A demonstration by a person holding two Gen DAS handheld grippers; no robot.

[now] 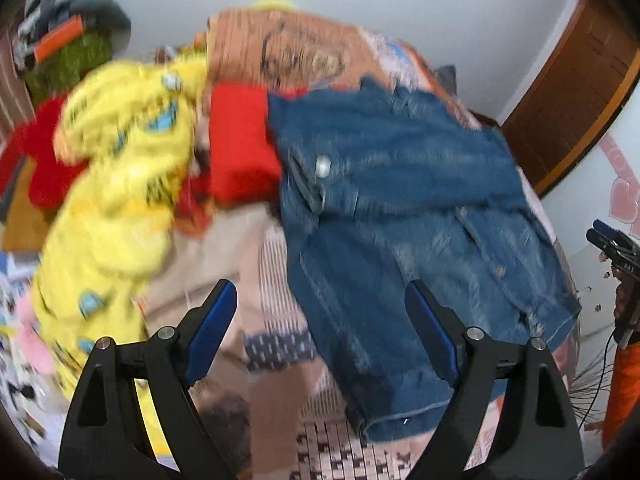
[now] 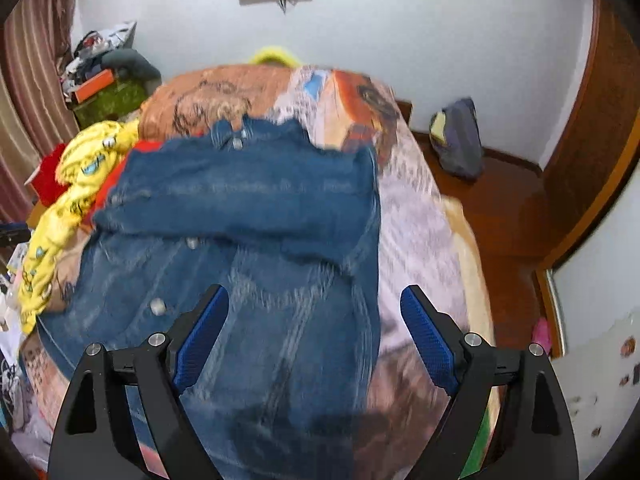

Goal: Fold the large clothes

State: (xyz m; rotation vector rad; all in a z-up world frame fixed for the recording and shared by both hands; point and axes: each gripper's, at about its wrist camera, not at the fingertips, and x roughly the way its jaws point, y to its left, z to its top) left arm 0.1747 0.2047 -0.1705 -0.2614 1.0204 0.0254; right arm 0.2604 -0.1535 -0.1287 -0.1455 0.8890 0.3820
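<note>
Left wrist view: left gripper [image 1: 320,320] is spread wide, holding nothing, above the denim jacket [image 1: 400,208] lying on the bed [image 1: 280,452] beside a yellow garment [image 1: 112,184]. Blurry though.

Right wrist view: right gripper [image 2: 314,328] is also spread and empty; 1 sleeve looks folded across, the rest probably isn't. Jacket's near hem is cut off.

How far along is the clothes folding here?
The denim jacket lies on the bed with a sleeve folded across. Nothing is in hand: left gripper and right gripper are open. The yellow garment and red garment remain heaped.
</note>
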